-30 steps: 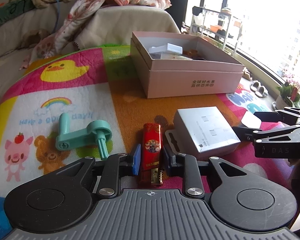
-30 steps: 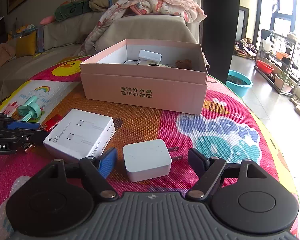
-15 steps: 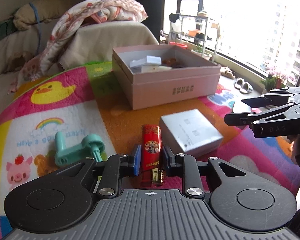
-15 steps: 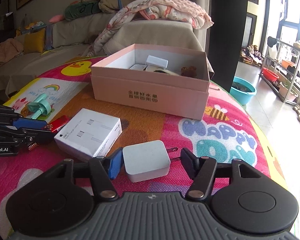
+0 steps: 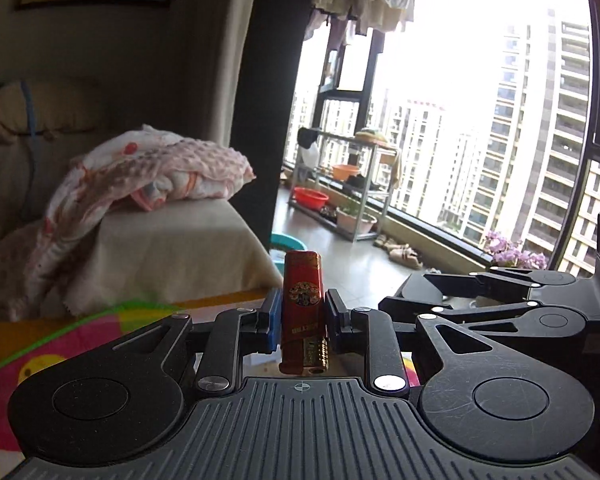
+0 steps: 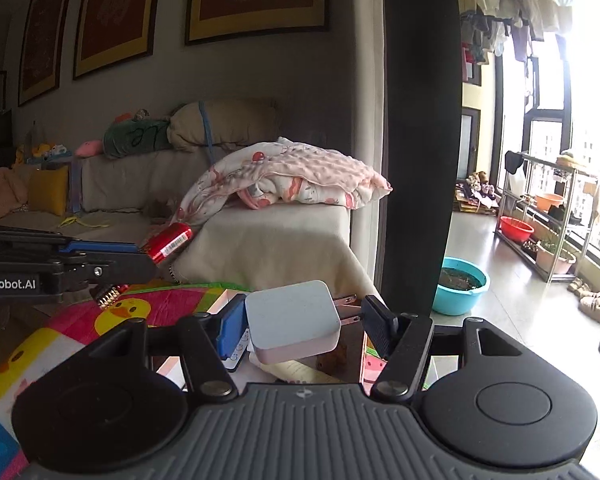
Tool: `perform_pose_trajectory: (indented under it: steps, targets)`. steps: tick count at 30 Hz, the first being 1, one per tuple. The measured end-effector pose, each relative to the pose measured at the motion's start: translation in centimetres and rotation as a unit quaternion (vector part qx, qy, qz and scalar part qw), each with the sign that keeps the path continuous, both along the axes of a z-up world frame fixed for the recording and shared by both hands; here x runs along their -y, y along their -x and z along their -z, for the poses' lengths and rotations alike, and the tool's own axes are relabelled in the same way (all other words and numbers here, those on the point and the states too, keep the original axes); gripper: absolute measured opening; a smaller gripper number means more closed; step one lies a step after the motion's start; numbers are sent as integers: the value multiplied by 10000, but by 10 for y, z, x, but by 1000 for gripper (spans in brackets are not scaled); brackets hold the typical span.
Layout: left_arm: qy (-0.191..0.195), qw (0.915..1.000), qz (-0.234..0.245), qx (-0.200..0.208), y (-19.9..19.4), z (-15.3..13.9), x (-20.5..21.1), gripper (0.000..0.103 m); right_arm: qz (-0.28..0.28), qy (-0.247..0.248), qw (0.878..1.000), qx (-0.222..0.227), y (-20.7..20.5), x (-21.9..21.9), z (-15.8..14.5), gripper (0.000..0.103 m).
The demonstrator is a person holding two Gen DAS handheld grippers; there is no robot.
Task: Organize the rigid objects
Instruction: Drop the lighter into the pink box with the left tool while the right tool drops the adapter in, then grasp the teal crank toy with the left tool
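My left gripper (image 5: pixel 300 316) is shut on a red lighter (image 5: pixel 302 304) and holds it up in the air, pointing forward. The lighter also shows in the right wrist view (image 6: pixel 168 242), clamped in the left gripper (image 6: pixel 140 258). My right gripper (image 6: pixel 300 320) is shut on a white plug adapter (image 6: pixel 292 326), its prongs against the right finger, lifted above the colourful mat (image 6: pixel 112 312). The right gripper shows at the right of the left wrist view (image 5: pixel 396 300). A corner of the pink box (image 6: pixel 230 300) shows just under the adapter.
A beige sofa arm with a pink blanket (image 6: pixel 292 180) stands behind the mat. A dark pillar (image 6: pixel 420 120) rises beyond it. A teal basin (image 6: pixel 462 284) and a metal rack (image 6: pixel 548 216) stand on the floor by the window.
Both grippers have risen well above the mat. The left one lifted the lighter. The right one closed on the adapter and lifted it; both views now look out level over the room.
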State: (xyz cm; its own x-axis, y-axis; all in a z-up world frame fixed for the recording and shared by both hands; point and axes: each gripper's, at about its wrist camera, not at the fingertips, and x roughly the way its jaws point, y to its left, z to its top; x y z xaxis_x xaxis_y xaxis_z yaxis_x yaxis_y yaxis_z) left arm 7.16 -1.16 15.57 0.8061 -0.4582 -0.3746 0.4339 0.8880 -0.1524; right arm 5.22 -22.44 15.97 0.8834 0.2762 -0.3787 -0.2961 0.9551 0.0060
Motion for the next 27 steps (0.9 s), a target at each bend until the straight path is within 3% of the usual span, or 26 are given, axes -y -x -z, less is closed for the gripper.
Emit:
perform_pose_trajectory:
  steps: [3,7,9,12,16,21,27]
  targets:
    - [23,9999,-27,-145,-19,12,0,27,-54,-89,9996,-281,-22,-4,10,62]
    - [544,9965,183,-606,-56,26,-3,27,-226,-153,9979,-589,-45,-19,31,62]
    - [394,9955,197,-840,-73,35,2,27,-520,-143,9955,-774,-53,-28,42,63]
    - [150,9971,64,-739,-80,45,-1,27,-676,-23,9909,-1160,-48,-41,64,63]
    - [152,9980,44,-608,-55,57,-33,27,-776,328,9920,-941,-8,-42,80,66]
    - [191,9950,-578,-787,-3,81,-101,27,-686,695,9924,-755,40,-28,101,69]
    - [288,9836,-1207,-1309,54,115,-164,27,-401,111,9905,-1312,64,0,128,70]
